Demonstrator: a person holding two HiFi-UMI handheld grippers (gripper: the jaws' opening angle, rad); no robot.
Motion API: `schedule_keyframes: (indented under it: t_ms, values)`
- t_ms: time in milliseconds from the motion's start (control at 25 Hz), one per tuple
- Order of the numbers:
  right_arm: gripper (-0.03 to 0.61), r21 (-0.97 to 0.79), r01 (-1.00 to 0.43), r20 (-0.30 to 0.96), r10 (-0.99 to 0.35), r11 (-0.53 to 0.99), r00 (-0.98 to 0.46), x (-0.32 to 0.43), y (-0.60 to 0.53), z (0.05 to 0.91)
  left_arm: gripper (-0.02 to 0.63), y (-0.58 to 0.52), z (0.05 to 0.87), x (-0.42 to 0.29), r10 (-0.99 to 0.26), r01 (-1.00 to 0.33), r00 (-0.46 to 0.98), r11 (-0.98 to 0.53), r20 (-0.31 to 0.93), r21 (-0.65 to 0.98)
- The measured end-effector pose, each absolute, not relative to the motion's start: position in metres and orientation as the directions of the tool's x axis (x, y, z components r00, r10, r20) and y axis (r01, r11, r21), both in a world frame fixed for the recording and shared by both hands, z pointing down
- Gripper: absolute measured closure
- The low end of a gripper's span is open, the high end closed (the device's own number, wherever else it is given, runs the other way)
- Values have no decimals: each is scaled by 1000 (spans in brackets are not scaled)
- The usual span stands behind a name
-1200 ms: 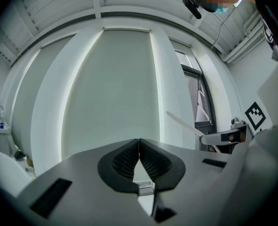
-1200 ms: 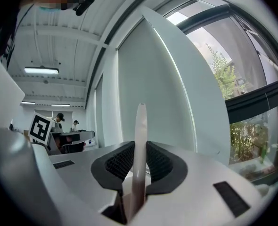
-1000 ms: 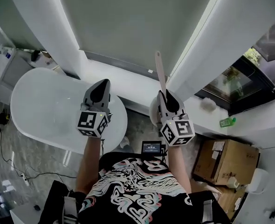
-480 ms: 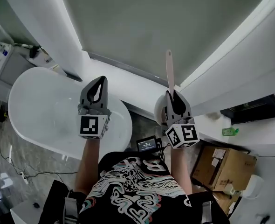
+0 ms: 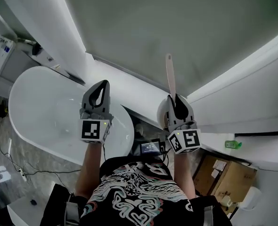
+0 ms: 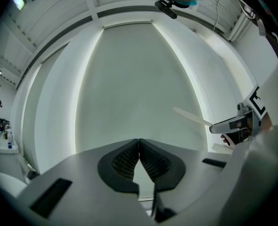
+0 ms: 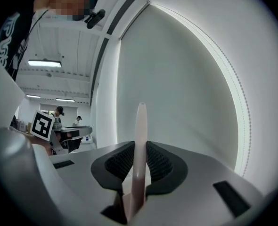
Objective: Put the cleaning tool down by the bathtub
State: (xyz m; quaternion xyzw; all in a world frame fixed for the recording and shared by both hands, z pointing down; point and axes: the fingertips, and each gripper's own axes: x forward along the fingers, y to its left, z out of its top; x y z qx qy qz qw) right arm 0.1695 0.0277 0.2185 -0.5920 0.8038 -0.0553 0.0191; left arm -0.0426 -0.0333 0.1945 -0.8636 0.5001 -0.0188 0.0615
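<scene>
One slim, pale pink flat-handled cleaning tool (image 5: 169, 76), clamped in the right gripper (image 5: 175, 99).
- Position: off the right end of the white oval freestanding bathtub (image 5: 40, 107), held up clear of the tub and touching nothing but the jaws.
- Long axis: in line with the jaws, running from the person towards the grey panel wall (image 5: 176, 22) beyond the tub. In the head view it stands almost upright in the picture, its rounded free tip leaning slightly towards the tub side.
- Right gripper view: the tool (image 7: 141, 121) rises between the two ribbed pads and well past their tips, and its lower part is lost behind the gripper body.

Two hand-held grey two-jaw grippers, each with one marker cube.
- Right gripper (image 7: 140, 149): jaws pressed on the tool's handle from both sides.
- Left gripper (image 5: 102, 84): over the tub's right end. In its own view the left gripper (image 6: 139, 145) has its jaw tips together, with nothing between them. The tool (image 6: 191, 117) shows there at the right, slanting up and left.

One bathtub, as above.

One brown cardboard box (image 5: 226, 173), on the floor well right of the tub.

One small green bottle (image 5: 233, 144), on a white ledge above the box.
</scene>
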Motion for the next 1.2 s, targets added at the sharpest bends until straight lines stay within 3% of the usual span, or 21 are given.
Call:
schedule_keyframes:
  t_ms: [1200]
  values:
    - [486, -80, -873, 177, -855, 480, -487, 140, -80, 312, 597, -121, 298, -56, -899, -900, 414, -428, 145, -85]
